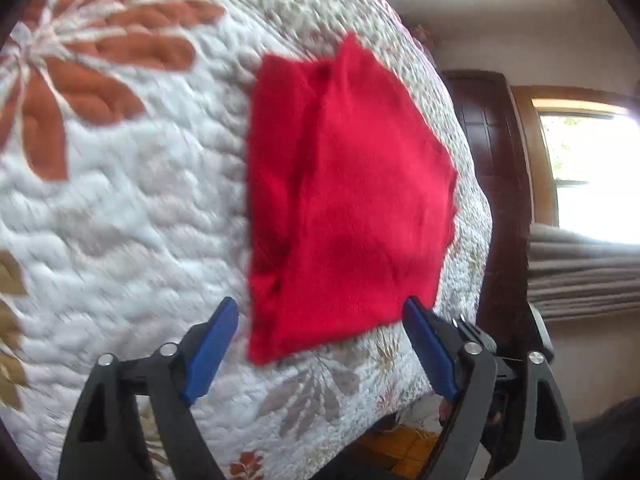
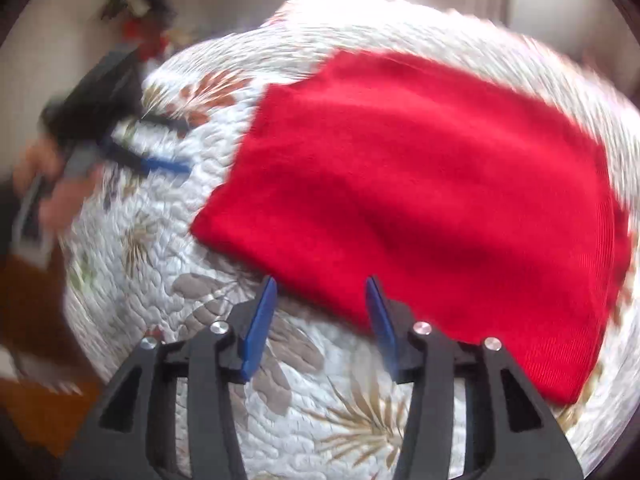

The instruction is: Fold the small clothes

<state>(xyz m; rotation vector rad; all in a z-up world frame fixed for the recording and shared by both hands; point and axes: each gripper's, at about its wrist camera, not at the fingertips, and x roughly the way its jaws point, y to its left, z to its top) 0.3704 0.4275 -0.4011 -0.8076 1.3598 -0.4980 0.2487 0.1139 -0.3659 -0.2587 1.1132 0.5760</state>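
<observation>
On the quilted floral bedspread (image 2: 280,360), which carries everything in view, the red knit garment (image 2: 420,200) lies flat as a compact, roughly rectangular stack, apparently already folded at least once. It sits near the bedspread's far edge in the left wrist view, with dark wooden furniture (image 1: 492,160) and a bright window (image 1: 592,176) beyond that edge.

My right tongs (image 2: 322,320) stand open with nothing between the blue pads; the garment's near hem lies directly ahead of them, the right pad overlapping it in the picture. Whether that pad touches the cloth I cannot tell. From this side the garment's long axis runs across my line of approach, from near-left to far-right.

My left tongs (image 1: 320,344) are likewise open and empty, straddling the garment's near corner in the picture. In the right wrist view they (image 2: 160,164) appear blurred, held in my hand (image 2: 60,196) clear of the garment's left edge.

Judgement: the right tongs are nearer the hem, so a further fold would start from there, the left taking the adjacent corner.

No brand, label or writing is legible on any item.
</observation>
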